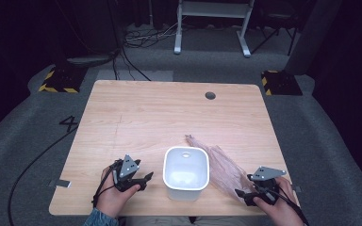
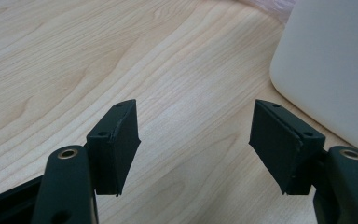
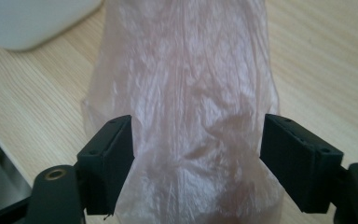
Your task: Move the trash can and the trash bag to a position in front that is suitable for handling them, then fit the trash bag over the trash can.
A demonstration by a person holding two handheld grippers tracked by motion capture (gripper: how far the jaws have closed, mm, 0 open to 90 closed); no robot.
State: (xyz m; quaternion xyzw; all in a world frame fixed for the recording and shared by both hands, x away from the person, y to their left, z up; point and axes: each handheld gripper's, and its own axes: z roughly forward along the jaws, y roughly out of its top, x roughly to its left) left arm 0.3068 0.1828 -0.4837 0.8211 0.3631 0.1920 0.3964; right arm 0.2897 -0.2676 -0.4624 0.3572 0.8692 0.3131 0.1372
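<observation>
A white plastic bin [image 1: 206, 165] stands upright near the table's front edge, empty as far as I can see. Just to its right a thin pink plastic bag [image 1: 221, 165] lies flat and crumpled on the wood. My left gripper [image 1: 146, 181] rests left of the bin, its jaws open with only bare wood between them [image 2: 196, 140]; the bin's wall [image 2: 326, 70] is close on its right. My right gripper [image 1: 244, 195] sits low at the bag's near end, open, with the bag [image 3: 186, 70] lying between its jaws [image 3: 198, 154]. The bin's corner [image 3: 28, 23] shows beyond.
The wooden table [image 1: 146, 113] has a round cable hole [image 1: 210, 95] near its far edge. Past the table lie grey carpet, cables, a white desk frame [image 1: 212, 28] and yellow-black striped blocks [image 1: 59, 80].
</observation>
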